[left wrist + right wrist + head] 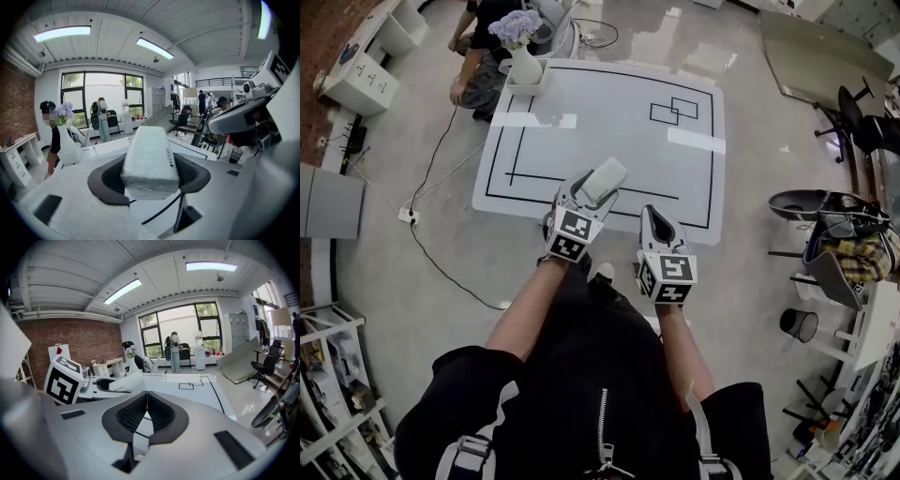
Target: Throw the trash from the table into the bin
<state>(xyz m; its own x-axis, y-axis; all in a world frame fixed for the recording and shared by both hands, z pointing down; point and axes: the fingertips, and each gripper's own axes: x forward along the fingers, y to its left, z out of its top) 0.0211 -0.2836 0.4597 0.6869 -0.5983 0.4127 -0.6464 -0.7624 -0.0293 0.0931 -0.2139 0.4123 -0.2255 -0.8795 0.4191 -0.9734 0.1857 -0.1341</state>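
Left gripper [150,183]: jaws spread wide around a white wrapped packet [149,159], pads pressing its 2 long sides. The packet juts forward past the tips, a firm grip for carrying.
Packet: the trash in hand, lifted off the white table [609,131] and seen over its near edge (no other litter shows on the top).
Right gripper [146,416]: jaws pressed together with nothing between them. It hangs beside the left one, seemingly spare.
Bin [800,324]: a small black mesh basket on the floor, well off to the person's right, by the shelving.
Table top: 1 vase of purple flowers [523,64] in a tray, at the far left corner.
Next move, likely: swing right and release over the bin.
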